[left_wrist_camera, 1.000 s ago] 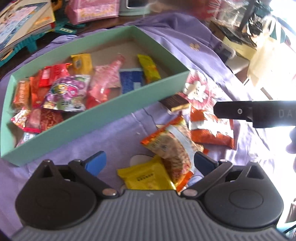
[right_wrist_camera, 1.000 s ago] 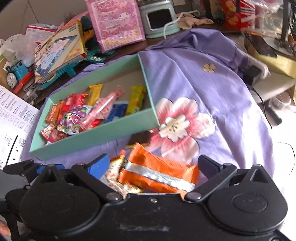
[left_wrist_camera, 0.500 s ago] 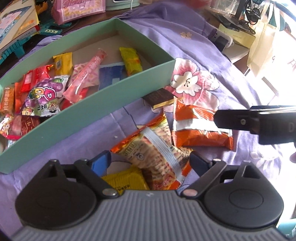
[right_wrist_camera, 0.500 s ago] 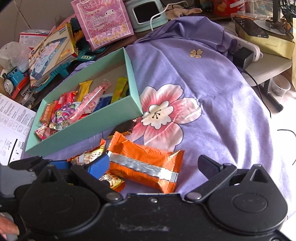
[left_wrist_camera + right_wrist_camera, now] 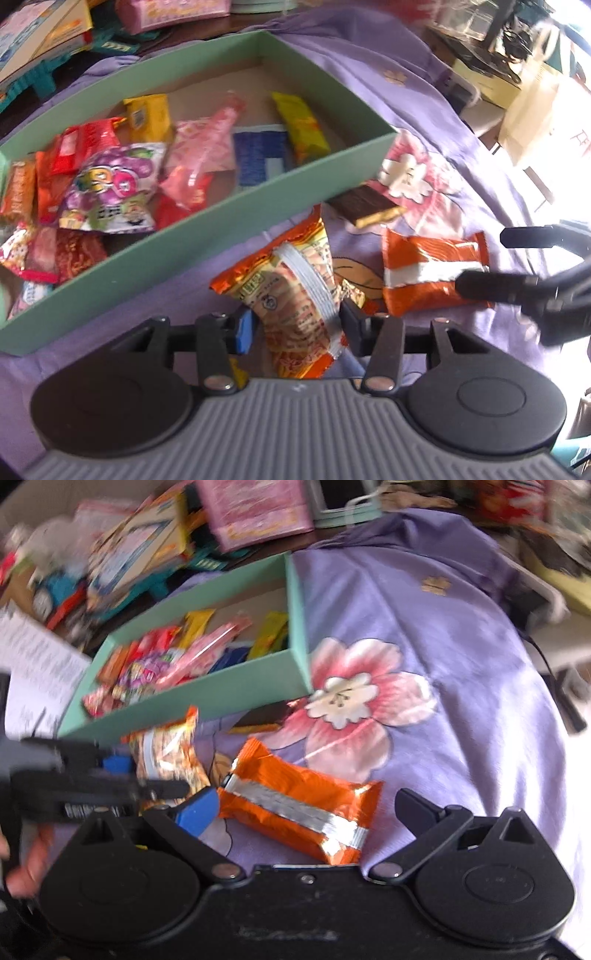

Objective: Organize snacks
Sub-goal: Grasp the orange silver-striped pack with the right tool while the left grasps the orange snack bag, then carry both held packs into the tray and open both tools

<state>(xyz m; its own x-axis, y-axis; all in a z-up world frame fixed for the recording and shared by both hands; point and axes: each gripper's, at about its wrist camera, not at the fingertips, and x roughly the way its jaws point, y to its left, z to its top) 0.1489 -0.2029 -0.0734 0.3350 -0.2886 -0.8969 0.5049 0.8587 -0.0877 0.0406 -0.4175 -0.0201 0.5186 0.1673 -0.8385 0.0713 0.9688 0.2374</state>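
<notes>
A mint green box (image 5: 207, 236) holds several snack packets. In front of it on the purple cloth, my left gripper (image 5: 297, 325) is closing, and its pads touch both sides of an orange-gold noodle snack packet (image 5: 291, 280), seen again in the right wrist view (image 5: 166, 753). My right gripper (image 5: 306, 810) stands open over an orange packet with a silver stripe (image 5: 295, 805), which lies flat between its fingers without touching them. A dark chocolate bar (image 5: 364, 206) lies by the box's corner. A yellow packet (image 5: 238, 373) peeks out under my left gripper.
The purple cloth with a pink flower print (image 5: 354, 701) covers the surface. Books and a pink gift bag (image 5: 255, 513) crowd the far side behind the box. A printed sheet (image 5: 37, 672) lies at the left. A person's hand (image 5: 26, 864) shows at the lower left.
My left gripper has closed from wide open onto the noodle snack packet and moved in over the yellow packet, now mostly hidden. The right gripper has rolled slightly above the orange packet.
</notes>
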